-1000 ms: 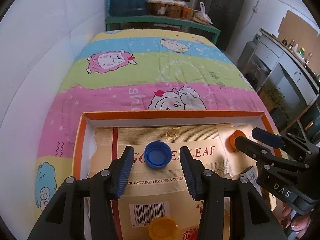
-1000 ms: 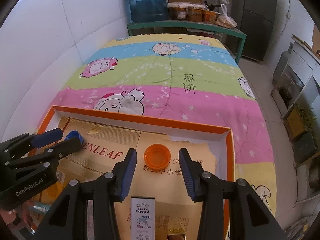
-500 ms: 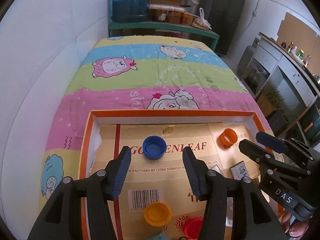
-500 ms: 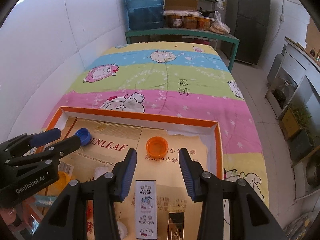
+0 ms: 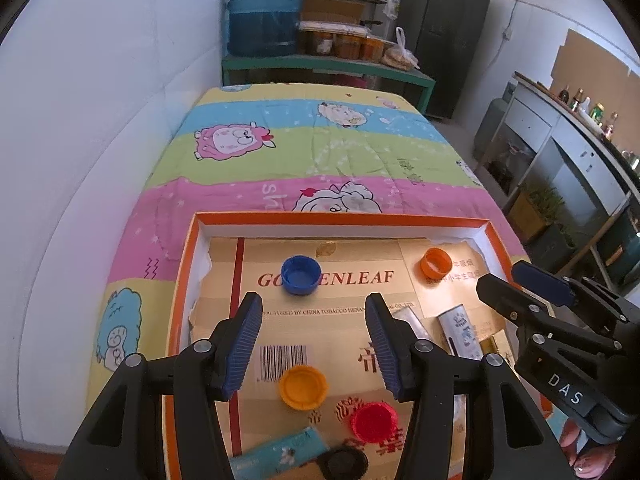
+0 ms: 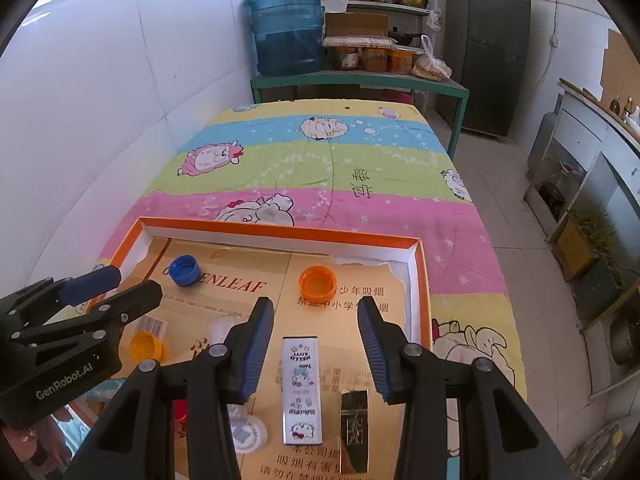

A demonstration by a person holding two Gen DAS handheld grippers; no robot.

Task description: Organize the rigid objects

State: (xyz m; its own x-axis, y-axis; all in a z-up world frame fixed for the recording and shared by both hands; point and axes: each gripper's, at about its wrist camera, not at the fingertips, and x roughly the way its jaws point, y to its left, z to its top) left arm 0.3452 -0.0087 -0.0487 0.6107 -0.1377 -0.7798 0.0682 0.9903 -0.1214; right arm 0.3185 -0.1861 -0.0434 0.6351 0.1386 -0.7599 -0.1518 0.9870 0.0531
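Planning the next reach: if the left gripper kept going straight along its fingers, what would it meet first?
Probably the round blue plastic bottle cap, lying open side up on the tray's gold cardboard liner, ahead of the open left gripper; depth is uncertain.

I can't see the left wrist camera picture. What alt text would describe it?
The open left gripper hangs empty over an orange-rimmed tray on a cartoon-print quilt. On the tray's cardboard lining lie a blue cap, an orange cap, a yellow cap and a red cap. The right gripper reaches in from the right edge.
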